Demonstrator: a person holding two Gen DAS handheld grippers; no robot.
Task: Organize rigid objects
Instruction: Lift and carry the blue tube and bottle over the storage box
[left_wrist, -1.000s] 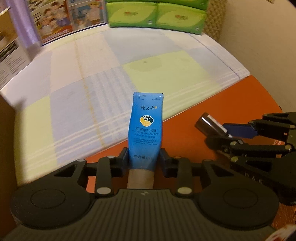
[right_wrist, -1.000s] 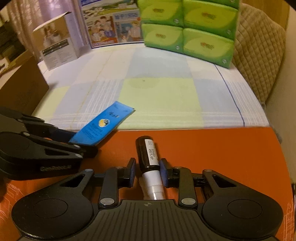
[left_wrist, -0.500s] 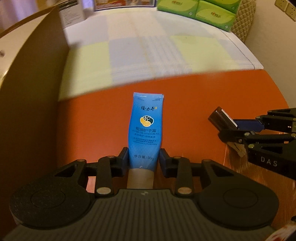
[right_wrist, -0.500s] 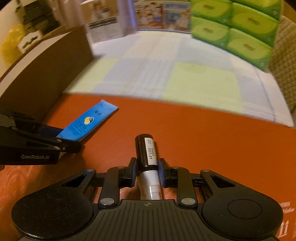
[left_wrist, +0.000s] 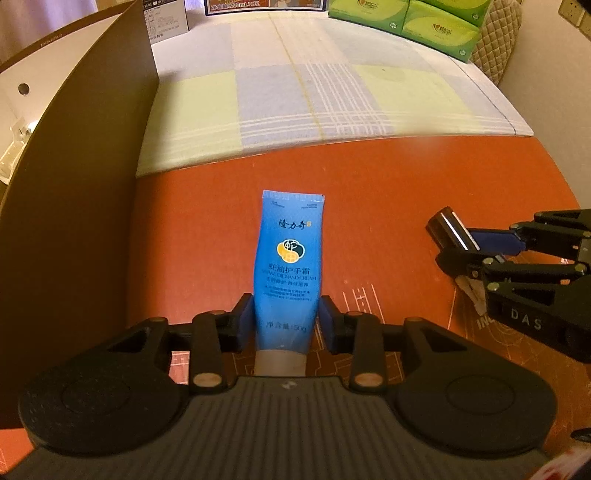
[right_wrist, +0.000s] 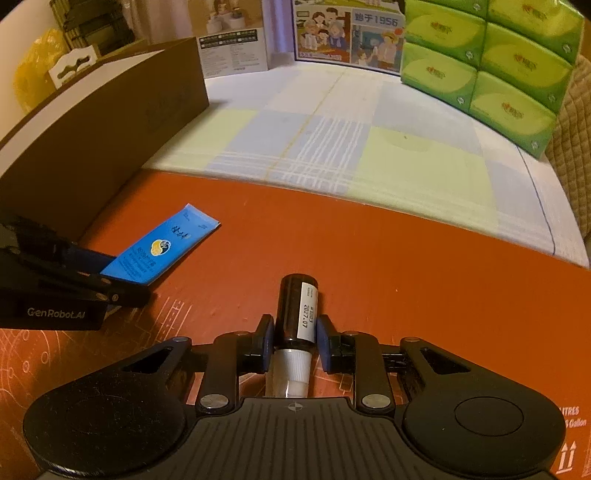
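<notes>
A blue hand cream tube sticks forward out of my left gripper, whose blue pads press its sides near the cap end. The same tube shows at the left of the right wrist view, clamped in the left gripper. My right gripper is shut on a dark brown bottle with a white label and a white cap toward the camera. That bottle and the right gripper appear at the right of the left wrist view. Both items hang above the orange board.
A tall brown open box stands at the left; its wall runs along the orange board. Beyond lies a checked cloth. Green tissue packs are stacked at the back right, printed cartons at the back.
Both grippers swung left, off the checked cloth and over the orange board, keeping their items. The brown box has come into view at the left. Little motion in the last half second.
</notes>
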